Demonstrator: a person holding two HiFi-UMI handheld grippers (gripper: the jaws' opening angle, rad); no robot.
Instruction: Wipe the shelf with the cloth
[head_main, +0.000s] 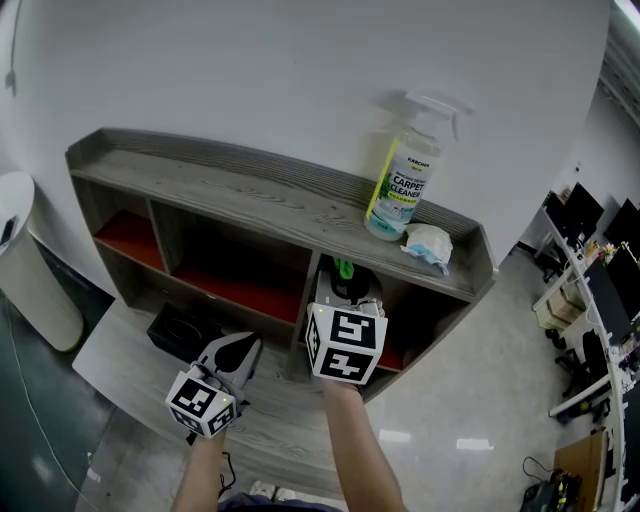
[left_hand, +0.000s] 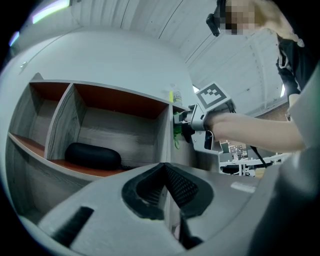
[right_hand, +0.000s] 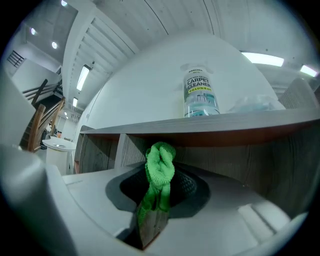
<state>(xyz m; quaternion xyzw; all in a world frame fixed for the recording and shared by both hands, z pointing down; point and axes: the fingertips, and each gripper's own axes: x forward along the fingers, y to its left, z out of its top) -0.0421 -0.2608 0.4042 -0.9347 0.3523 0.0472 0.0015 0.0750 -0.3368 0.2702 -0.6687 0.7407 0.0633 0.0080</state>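
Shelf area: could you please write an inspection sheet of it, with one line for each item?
Surface: grey wooden shelf, top board mostly bare; compartments below have red floors.
Job's things: green cloth, pinched in the right gripper, in front of a compartment.
Clutter: spray bottle and crumpled white wipe on the top board, right end; black case in a compartment.
Grippers: left gripper fingers together, empty; right gripper shut on the cloth.
Cables: what looks like a dark cable behind the right gripper.
Surroundings: white wall; desks far right.
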